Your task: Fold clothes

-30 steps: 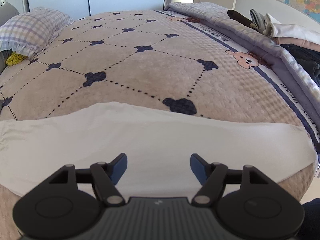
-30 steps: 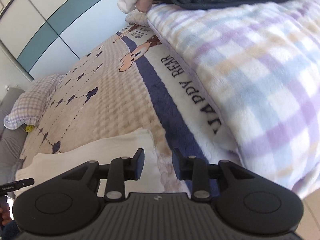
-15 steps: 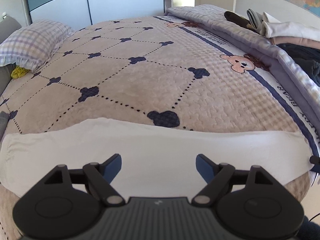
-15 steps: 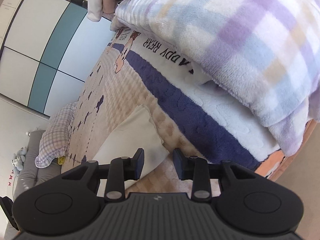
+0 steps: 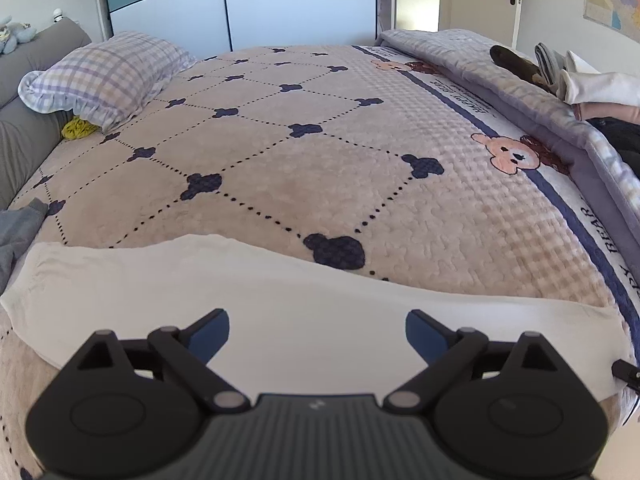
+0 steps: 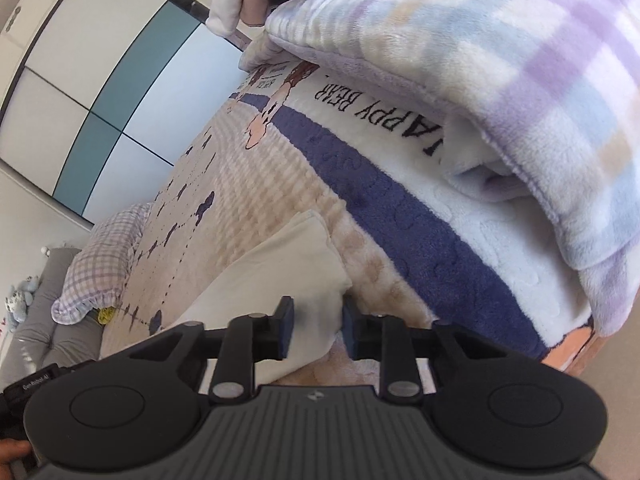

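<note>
Your left gripper (image 5: pixel 317 330) hovers over the middle of the cream-white folded garment (image 5: pixel 304 312), its blue-padded jaws spread wide and opening further, with nothing pinched between them. That garment lies as a long flat band across the near edge of the beige quilted bedspread with navy clover motifs (image 5: pixel 320 152), one end reaching toward the navy border stripe (image 5: pixel 560 200) beside the bear print. Your right gripper (image 6: pixel 316 326) sits at that same end of the garment (image 6: pixel 276 280); its jaws are closing with the cloth corner between them, though the frame does not show clearly whether the pads already press on the fabric. A lilac, blue and cream checked fleece blanket (image 6: pixel 500 80) is bunched along the right side of the bed, overhanging the lettered white border. On top of it rests a pile of unfolded clothes in white, pink and dark colours (image 5: pixel 588 92). A checked frilled pillow (image 5: pixel 104 76) sits at the head, with a small yellow item (image 5: pixel 78 130) tucked below it. A grey cloth (image 5: pixel 18 228) lies at the left edge.
</note>
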{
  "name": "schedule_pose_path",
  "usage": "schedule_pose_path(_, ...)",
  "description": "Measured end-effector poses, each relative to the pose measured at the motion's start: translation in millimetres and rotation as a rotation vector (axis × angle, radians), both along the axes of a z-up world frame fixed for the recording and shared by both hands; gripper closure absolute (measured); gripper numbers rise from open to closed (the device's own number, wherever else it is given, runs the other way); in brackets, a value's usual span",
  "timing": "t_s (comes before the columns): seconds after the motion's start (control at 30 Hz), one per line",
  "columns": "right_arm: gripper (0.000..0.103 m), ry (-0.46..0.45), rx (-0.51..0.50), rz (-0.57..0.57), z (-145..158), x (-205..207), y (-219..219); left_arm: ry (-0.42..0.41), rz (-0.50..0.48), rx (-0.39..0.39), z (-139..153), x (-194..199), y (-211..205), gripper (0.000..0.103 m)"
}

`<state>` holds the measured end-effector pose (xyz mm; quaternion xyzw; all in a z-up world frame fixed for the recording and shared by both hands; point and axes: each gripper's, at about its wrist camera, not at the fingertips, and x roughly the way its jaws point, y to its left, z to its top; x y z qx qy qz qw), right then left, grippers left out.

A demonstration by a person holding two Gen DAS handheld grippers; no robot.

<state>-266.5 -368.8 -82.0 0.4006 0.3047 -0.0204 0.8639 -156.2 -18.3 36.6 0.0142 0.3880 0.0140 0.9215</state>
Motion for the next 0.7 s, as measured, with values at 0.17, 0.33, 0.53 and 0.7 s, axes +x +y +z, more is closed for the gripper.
schedule_pose_path(0.17, 0.097, -0.036, -0.088, -0.01, 12.8, -3.0, 6.5, -0.001, 0.02, -0.005, 0.7, -3.6, 6.5, 0.005)
schedule_pose_path(0.33, 0.097, -0.071, -0.187, -0.01, 33.5, -0.1, 16.7, -0.008, 0.041, -0.009, 1.6, -5.9, 12.3, 0.003)
schedule_pose_path(0.53, 0.098, -0.157, -0.328, 0.029, 70.6, 7.2, 41.1, -0.02, 0.055, -0.049, 3.4, -10.4, 24.8, 0.002)
schedule_pose_path(0.7, 0.098, -0.252, -0.431, 0.191, 104.6, 25.8, 85.9, -0.014, 0.076, -0.191, 4.5, -12.9, 56.6, 0.002)
